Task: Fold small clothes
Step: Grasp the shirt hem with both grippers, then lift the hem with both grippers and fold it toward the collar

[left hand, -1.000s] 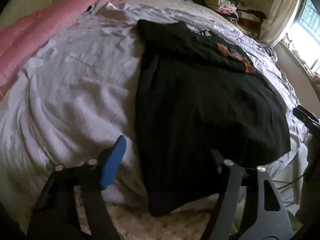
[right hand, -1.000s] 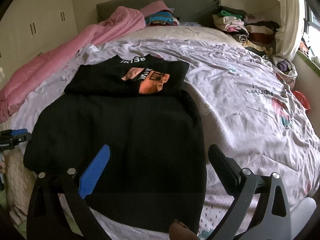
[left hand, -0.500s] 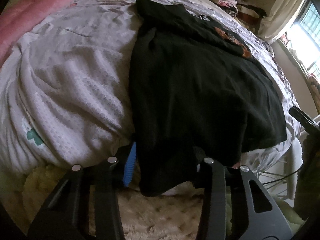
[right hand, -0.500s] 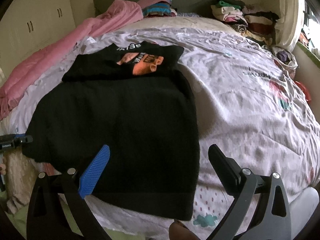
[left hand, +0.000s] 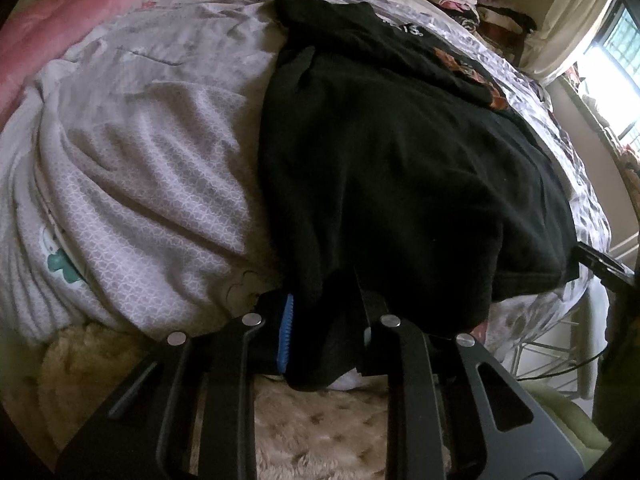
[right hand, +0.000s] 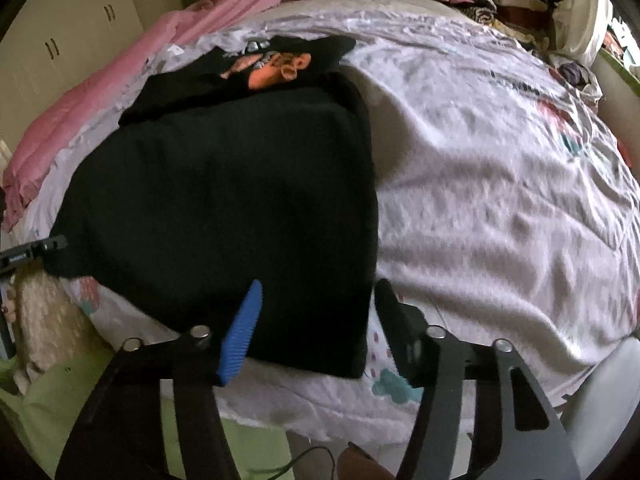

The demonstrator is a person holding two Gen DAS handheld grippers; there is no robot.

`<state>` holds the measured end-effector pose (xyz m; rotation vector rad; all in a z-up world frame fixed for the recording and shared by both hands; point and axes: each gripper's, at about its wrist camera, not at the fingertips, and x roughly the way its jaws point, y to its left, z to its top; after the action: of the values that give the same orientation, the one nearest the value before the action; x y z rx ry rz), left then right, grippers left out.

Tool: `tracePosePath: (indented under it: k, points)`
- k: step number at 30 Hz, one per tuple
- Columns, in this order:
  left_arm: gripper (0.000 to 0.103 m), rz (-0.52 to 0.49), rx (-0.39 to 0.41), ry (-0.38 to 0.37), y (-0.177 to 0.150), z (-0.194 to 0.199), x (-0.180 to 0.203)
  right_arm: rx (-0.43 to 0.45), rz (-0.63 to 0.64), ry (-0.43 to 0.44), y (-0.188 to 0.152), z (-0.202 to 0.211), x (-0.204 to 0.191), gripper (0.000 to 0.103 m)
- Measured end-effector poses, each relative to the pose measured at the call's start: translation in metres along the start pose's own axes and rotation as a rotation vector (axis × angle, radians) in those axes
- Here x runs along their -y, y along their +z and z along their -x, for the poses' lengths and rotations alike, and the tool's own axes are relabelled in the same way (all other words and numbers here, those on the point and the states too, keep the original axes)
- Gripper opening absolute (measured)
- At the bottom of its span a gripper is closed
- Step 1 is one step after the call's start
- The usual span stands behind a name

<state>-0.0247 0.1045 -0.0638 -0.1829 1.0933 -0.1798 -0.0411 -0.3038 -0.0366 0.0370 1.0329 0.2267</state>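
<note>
While the wide pale patterned bedsheet (right hand: pixel 500 168) carries it, the flat black knit garment (right hand: pixel 224 208) runs lengthwise from its near hem toward the headboard. We close our left gripper (left hand: pixel 324 320) on the hem's left corner; our right gripper (right hand: pixel 318 308) straddles the right corner, jaws closing, not yet pinching.

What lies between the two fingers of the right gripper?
The near hem corner of the black garment lies between the closing jaws of the right gripper; the right wrist view shows it, pads not yet pressing.

Garment (right hand: pixel 224 208) on bed (right hand: pixel 500 184)
</note>
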Motion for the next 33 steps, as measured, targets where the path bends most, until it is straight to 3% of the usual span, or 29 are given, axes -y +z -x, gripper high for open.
tracePosePath:
  k: [8, 10, 12, 16, 25, 33]
  points:
    - [0.015, 0.008, -0.011, 0.0, 0.002, -0.006, -0.001, -0.043, -0.041, 0.04, -0.011, -0.015, 0.011, 0.052]
    - [0.014, 0.009, -0.018, 0.0, 0.002, -0.006, -0.001, -0.031, -0.026, 0.054, -0.01, -0.014, 0.008, 0.03]
    - [0.007, 0.013, -0.023, 0.004, 0.005, -0.002, 0.002, -0.007, -0.006, 0.08, -0.008, -0.01, 0.005, 0.016]
    - [0.003, 0.011, 0.002, -0.025, 0.008, 0.007, 0.003, 0.017, 0.006, 0.092, -0.002, -0.005, 0.002, 0.008]
    - [0.002, 0.051, 0.122, -0.083, 0.018, 0.051, -0.007, 0.176, -0.05, 0.195, 0.023, 0.039, 0.013, 0.007]
    - [0.002, 0.092, 0.207, -0.108, 0.043, 0.079, -0.013, 0.352, -0.065, 0.225, 0.053, 0.081, 0.021, 0.007]
